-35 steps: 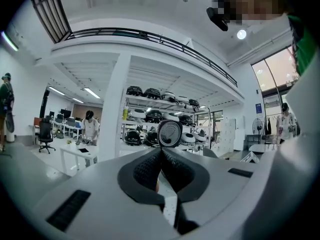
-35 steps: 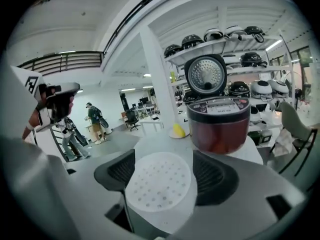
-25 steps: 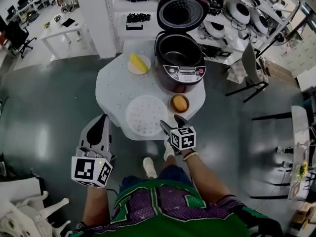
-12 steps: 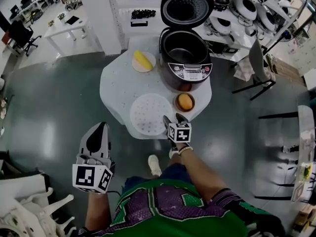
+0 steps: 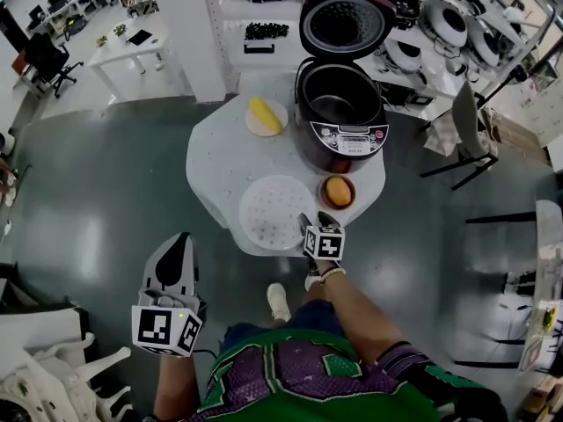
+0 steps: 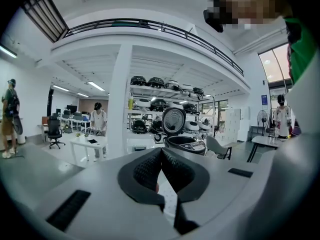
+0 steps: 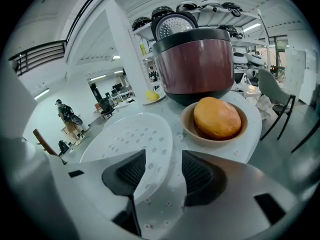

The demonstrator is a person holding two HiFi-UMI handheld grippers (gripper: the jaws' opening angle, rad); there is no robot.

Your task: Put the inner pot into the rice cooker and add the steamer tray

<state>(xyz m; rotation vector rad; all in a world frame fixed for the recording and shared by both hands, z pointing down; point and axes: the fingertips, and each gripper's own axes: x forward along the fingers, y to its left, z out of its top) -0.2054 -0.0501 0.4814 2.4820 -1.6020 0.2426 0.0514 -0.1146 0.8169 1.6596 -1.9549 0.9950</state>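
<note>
The white round perforated steamer tray (image 5: 275,211) lies flat on the white worktop (image 5: 215,161), near the front edge and just in front of the maroon rice cooker (image 5: 354,139), whose lid stands open. The dark metal inner pot (image 5: 337,105) appears to sit inside the cooker. The right claw (image 5: 316,220) straddles the tray's near rim. Its jaws have just been closing but stand spread, with a gap beside one pad. The left claw (image 5: 179,238) hangs clear of the worktop, its jaws pressed together on nothing.
</note>
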